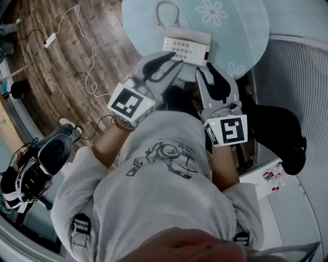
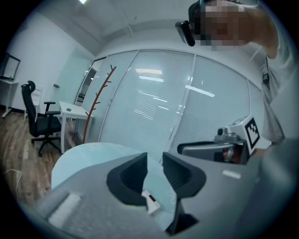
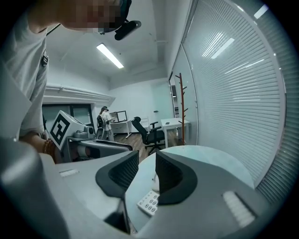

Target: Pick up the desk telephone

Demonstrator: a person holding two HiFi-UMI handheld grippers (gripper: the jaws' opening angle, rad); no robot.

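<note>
Both tongs are released: the left gripper (image 2: 154,157) and right gripper (image 3: 147,156) each keep their 2 jaws slightly apart, with nothing between the pads. They hang side by side over the near edge of the round pale-blue table (image 1: 246,36). The white desk telephone (image 1: 187,47) lies there, keypad up, just ahead of the fingertips. 1 grey cord (image 1: 166,13) loops behind it.
</note>
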